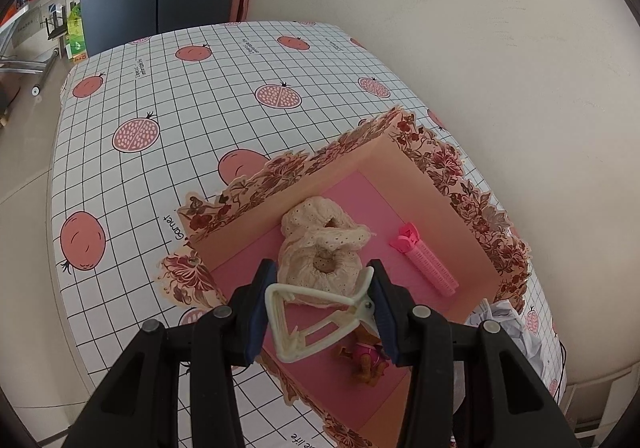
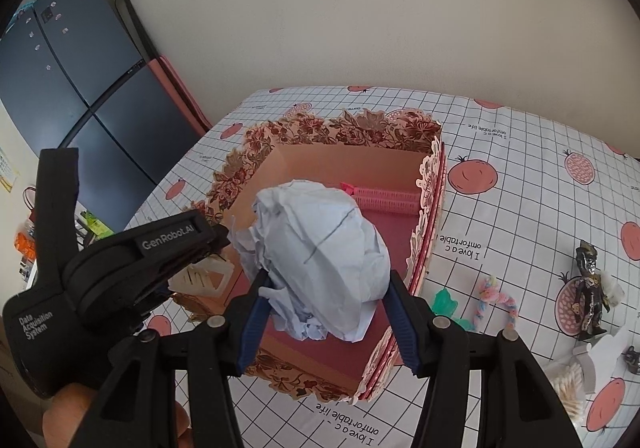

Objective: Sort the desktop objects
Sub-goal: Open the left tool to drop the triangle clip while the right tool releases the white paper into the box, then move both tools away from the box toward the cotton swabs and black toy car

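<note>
Both grippers hang over the floral-edged box [image 1: 440,183] on the counter [image 1: 160,107], which suggests it is the bin for the loose items. The left gripper [image 1: 320,312] has its jaws partly closed on a cream plastic clip [image 1: 304,324], pinching it across its width above the box's pink floor, seemingly so that letting go would drop it inside. Already lying in the box are a lacy cream fabric bundle [image 1: 320,248] at the centre, a pink hair-roller clip [image 1: 426,264] toward 3 o'clock of it, and a small toy figure [image 1: 366,360] at 5 o'clock. The right gripper [image 2: 324,304] carries a crumpled ball of pale paper [image 2: 320,260]; the jaws are moderately open and bracket its bulk, though whether the pads press firmly is hard to tell. It sits over the box's near half, likely about to be released. Left on the counter at 3 o'clock of the box are a green item [image 2: 446,304], a pastel twisted cord [image 2: 496,300], a dark figurine [image 2: 592,292] and cotton swabs [image 2: 568,392], still unsorted.
</note>
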### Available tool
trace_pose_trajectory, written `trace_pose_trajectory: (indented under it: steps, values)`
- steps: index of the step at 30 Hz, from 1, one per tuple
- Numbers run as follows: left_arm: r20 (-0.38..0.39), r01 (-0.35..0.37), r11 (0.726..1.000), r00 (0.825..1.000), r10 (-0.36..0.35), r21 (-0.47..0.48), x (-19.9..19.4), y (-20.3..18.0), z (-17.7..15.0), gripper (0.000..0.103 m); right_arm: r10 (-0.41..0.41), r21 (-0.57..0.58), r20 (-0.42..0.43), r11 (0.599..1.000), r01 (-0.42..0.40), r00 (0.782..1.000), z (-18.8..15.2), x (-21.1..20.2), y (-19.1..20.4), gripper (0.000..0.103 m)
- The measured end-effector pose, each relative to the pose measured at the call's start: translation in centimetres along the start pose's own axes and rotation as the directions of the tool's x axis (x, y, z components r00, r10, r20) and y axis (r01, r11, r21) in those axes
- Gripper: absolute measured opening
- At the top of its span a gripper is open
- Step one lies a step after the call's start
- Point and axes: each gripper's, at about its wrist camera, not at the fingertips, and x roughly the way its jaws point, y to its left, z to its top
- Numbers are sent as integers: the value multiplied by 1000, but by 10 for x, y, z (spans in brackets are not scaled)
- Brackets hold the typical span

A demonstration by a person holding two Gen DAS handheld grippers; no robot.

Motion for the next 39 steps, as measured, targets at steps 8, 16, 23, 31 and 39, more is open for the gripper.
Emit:
trace_pose_trajectory:
  steps: [8, 16, 23, 31, 39]
  values:
    - [1, 1, 1000, 1000, -1, -1, -2, 0, 1, 47, -4, 0, -11, 1000, 4, 1000, 0, 2, 0, 61]
    - [2, 7, 1000, 1000, -7, 11, -4, -2, 0, 47, 1, -2, -13, 1000, -1, 1000, 0, -1, 1, 62]
    - [8, 12, 1000, 1000, -12, 15, -7, -4, 1, 48, 13, 4, -7, 1000, -13, 1000, 2, -6, 0, 66]
    - [28, 9, 1000, 1000, -10, 25, -16, -7, 0, 57, 25, 17, 19, 1000, -26, 1000, 6, -19, -4, 68]
    - [51, 7, 998, 999, -9, 55, -27, -19, -5, 66, 19, 53, 54, 998, -22, 998, 11, -42, -24, 70]
